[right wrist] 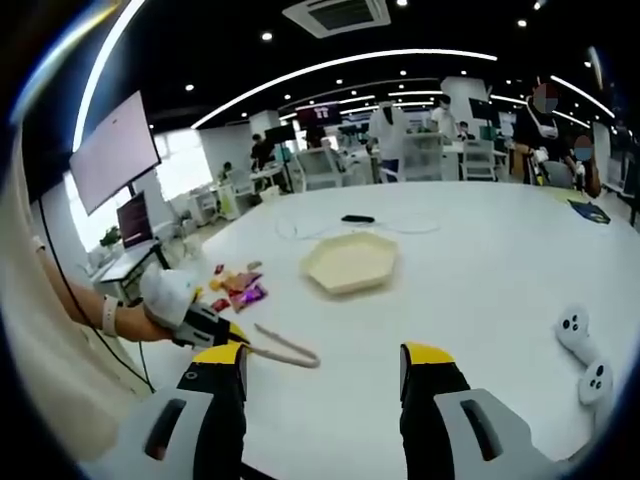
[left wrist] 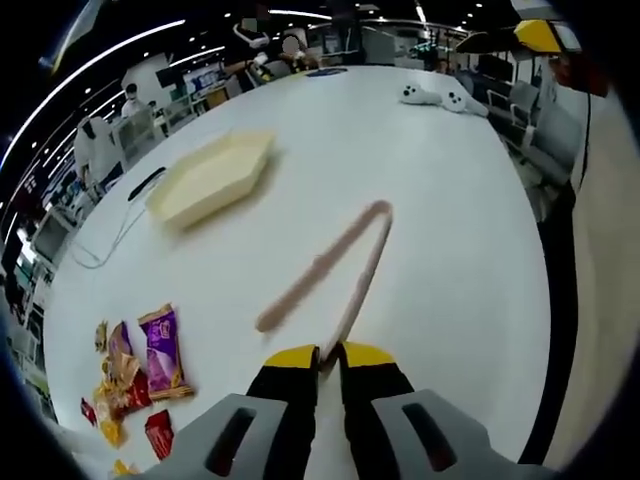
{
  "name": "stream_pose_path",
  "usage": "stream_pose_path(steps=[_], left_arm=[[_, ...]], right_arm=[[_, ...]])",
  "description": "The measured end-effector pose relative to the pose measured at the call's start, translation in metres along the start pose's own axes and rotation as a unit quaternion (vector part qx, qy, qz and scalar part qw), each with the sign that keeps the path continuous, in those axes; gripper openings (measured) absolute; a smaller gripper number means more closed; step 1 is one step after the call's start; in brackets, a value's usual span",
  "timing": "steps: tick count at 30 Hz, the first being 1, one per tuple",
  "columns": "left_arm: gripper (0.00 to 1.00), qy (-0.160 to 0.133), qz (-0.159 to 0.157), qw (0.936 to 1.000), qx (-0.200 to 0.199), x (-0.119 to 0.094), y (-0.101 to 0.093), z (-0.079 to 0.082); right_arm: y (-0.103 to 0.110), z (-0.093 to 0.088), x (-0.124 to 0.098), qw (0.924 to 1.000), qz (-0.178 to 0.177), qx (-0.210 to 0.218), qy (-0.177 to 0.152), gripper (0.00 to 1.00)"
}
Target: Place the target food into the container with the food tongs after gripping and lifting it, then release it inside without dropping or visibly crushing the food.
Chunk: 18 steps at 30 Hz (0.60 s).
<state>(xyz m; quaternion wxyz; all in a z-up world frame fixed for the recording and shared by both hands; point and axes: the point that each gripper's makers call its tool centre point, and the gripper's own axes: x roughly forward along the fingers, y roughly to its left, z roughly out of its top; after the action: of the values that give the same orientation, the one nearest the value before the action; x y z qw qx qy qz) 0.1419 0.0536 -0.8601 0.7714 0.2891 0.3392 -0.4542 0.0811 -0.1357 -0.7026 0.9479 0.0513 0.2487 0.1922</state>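
My left gripper (left wrist: 330,352) is shut on one arm of the pink food tongs (left wrist: 345,250). The tongs spread in a V over the white table (left wrist: 440,230), their joined end pointing away from me. Several snack packets (left wrist: 150,360) lie in a pile at the near left. A cream hexagonal container (left wrist: 212,175) sits farther off to the left. In the right gripper view, a gloved hand holds the left gripper (right wrist: 215,330) with the tongs (right wrist: 290,350) beside the packets (right wrist: 235,285), short of the container (right wrist: 352,262). My right gripper (right wrist: 325,365) is open with nothing in it.
Two white controllers (left wrist: 440,97) (right wrist: 585,350) lie near the table's right edge. A black device with a white cable (left wrist: 145,183) (right wrist: 357,218) lies beyond the container. Desks, chairs and people stand past the table.
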Motion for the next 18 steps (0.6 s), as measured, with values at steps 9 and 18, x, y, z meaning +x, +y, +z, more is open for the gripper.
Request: stream_pose_path(steps=[9,18], left_arm=[[0.02,-0.002,-0.007,0.9995,0.031,-0.001,-0.005,0.001],[0.01,0.001,-0.007,0.9991,0.042,0.0,-0.007,0.001]], right_arm=[[0.0,0.004,0.001,1.0,-0.001,0.007,-0.005,0.63],[0.011,0.003,0.0,0.9993,0.015,-0.035,0.005,0.63]])
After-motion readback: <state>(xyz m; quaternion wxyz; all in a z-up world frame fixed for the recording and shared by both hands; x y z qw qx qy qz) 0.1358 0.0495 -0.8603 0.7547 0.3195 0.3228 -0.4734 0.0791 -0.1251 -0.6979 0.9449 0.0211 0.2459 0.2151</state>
